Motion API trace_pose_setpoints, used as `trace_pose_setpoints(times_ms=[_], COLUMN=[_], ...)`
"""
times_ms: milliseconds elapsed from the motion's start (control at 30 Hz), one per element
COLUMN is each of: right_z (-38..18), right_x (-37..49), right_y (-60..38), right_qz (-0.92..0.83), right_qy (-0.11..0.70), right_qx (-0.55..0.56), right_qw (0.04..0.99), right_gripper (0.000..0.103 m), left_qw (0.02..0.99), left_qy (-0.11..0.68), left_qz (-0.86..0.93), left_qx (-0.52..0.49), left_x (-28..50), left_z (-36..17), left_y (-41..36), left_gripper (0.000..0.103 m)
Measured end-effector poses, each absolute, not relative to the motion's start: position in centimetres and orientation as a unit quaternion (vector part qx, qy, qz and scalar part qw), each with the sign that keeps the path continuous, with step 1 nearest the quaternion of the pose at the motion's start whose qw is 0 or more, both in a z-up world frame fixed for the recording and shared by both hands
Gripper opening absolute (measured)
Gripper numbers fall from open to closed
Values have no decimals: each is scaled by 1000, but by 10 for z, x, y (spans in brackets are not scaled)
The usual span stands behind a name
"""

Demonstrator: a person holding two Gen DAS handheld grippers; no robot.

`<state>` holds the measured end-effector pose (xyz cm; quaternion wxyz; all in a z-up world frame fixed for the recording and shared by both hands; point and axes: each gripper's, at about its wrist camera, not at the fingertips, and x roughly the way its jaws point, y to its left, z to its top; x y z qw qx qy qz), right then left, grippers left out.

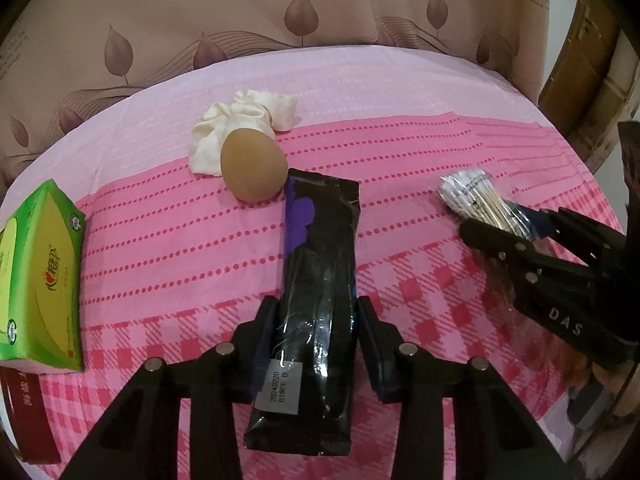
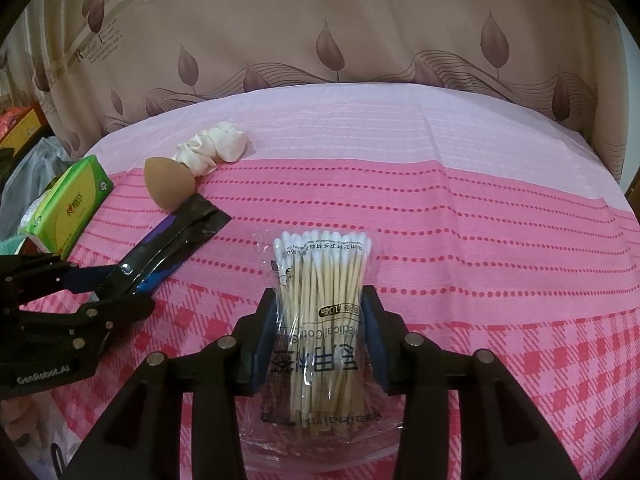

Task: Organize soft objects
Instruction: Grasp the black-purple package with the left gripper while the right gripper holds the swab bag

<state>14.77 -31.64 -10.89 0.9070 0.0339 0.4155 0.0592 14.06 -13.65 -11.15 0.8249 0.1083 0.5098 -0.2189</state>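
Observation:
My left gripper [image 1: 318, 320] is shut on a long black packet with a purple mark [image 1: 316, 264], which points away towards a tan egg-shaped sponge [image 1: 254, 166]. A crumpled white cloth [image 1: 244, 124] lies just behind the sponge. My right gripper [image 2: 320, 312] is shut on a clear bag of cotton swabs [image 2: 322, 280]. In the left wrist view the right gripper [image 1: 504, 224] and the swab bag [image 1: 476, 196] are at the right. In the right wrist view the left gripper [image 2: 120, 280], the packet [image 2: 176, 240], the sponge [image 2: 170, 184] and the cloth [image 2: 212, 148] are at the left.
A green tissue box [image 1: 40, 276] stands at the left edge on a red box [image 1: 28, 416]; it also shows in the right wrist view [image 2: 68, 208]. A pink patterned cloth [image 2: 480, 260] covers the table. A beige leaf-patterned curtain [image 2: 320, 32] hangs behind.

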Motion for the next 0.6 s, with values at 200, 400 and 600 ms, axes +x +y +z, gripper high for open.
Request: trace_pose_setpoints(times_ms=[200, 400, 600], right_z=[-109, -109, -109], right_x=[148, 147, 148], right_y=[-316, -316, -316], right_qz=[59, 59, 59], right_qy=[415, 415, 415], right_qx=[34, 33, 33], right_qw=[907, 907, 907], right_gripper=[39, 39, 40], left_qw=[823, 824, 831], left_qy=[510, 510, 499], left_qz=[-226, -228, -231], left_qx=[107, 95, 86], left_x=[128, 119, 109], left_z=[-110, -106, -94], left_y=[-129, -119, -107], left_gripper=[38, 38, 38])
